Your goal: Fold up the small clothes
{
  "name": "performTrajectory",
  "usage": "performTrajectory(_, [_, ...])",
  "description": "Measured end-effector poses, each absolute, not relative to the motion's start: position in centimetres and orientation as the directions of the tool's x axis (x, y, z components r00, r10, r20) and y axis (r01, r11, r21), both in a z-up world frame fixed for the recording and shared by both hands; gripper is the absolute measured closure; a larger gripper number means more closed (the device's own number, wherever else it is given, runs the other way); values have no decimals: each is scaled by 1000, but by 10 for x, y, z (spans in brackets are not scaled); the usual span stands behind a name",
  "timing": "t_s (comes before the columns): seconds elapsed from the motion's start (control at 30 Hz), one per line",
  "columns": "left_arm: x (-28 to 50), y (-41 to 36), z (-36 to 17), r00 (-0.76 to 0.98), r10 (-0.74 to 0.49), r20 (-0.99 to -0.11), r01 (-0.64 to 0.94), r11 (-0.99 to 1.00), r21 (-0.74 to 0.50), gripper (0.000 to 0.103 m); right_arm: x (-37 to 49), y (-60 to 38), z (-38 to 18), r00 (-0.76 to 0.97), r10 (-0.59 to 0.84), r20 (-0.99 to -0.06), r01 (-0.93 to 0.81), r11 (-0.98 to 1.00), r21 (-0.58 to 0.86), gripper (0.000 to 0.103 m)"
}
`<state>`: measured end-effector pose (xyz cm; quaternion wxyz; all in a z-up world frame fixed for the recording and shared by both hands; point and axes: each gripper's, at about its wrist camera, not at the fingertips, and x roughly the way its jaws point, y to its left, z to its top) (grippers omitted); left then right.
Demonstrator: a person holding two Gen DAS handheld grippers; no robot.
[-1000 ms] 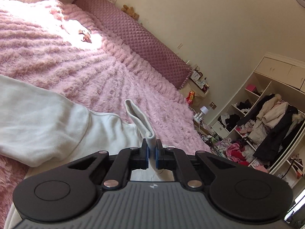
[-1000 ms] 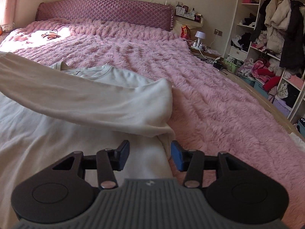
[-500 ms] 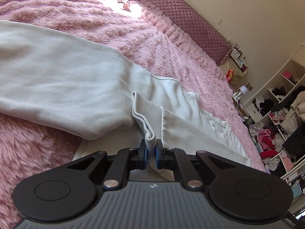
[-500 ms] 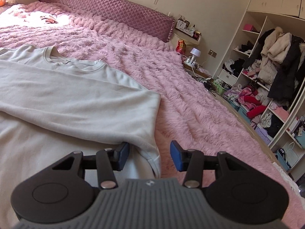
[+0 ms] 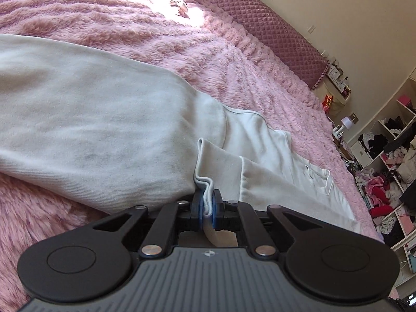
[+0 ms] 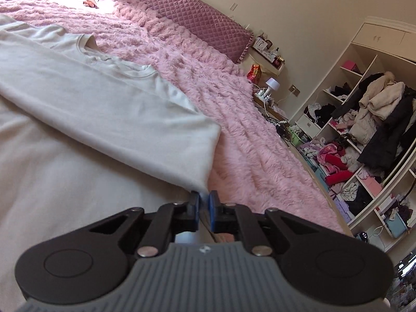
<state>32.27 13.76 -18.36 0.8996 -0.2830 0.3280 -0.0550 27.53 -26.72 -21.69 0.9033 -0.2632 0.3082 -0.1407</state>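
A white sweatshirt [image 6: 65, 156] lies spread on the bed [image 6: 247, 156], which is covered in pink plush, with one sleeve [image 6: 109, 111] folded across its body. The left hand-held gripper [image 5: 206, 204] pinches a bunched fold of the cuff [image 5: 208, 166] between its blue pads. The right hand-held gripper [image 6: 204, 205] has just been closing, and its pads now nip the corner of the folded sleeve at the garment's edge. A quilted headboard [image 6: 187, 13] and an open wardrobe [image 6: 364, 130] stand beyond.

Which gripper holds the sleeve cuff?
The left gripper: the cuff sits bunched between its pads. The right gripper pinches a fold corner instead.
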Motion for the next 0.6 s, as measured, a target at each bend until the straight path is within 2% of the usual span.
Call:
performTrajectory(0.07, [323,137,-184,772,-285,-568,-83,841,-535,97,273,-270,-221,768,-420,-483,93,819,-566,101])
performTrajectory(0.23, [316,146,-171,762,-312,-567,-87,818,-568,93,266,-270,-208,764,-434,-478,112,818,-565,86])
performTrajectory(0.3, [304,152,-160,770,-315,-555,-76,818,-570,81,256,-268,-193,779,-418,-467,134,839,-528,85])
performTrajectory(0.33, [297,157,-154,778,-310,-546,-71,821,-567,79,252,-264,-184,789,-404,-463,137,850,-509,85])
performTrajectory(0.4, [279,172,-142,795,-282,-537,-82,827,-557,75,245,-251,-168,818,-354,-453,115,873,-474,84])
performTrajectory(0.5, [249,203,-132,820,-224,-526,-134,820,-557,74,239,-220,-152,863,-259,-433,44,894,-446,75])
performTrajectory(0.6, [216,247,-126,841,-109,-529,-239,803,-546,74,241,-178,-140,897,-139,-420,-48,913,-405,75])
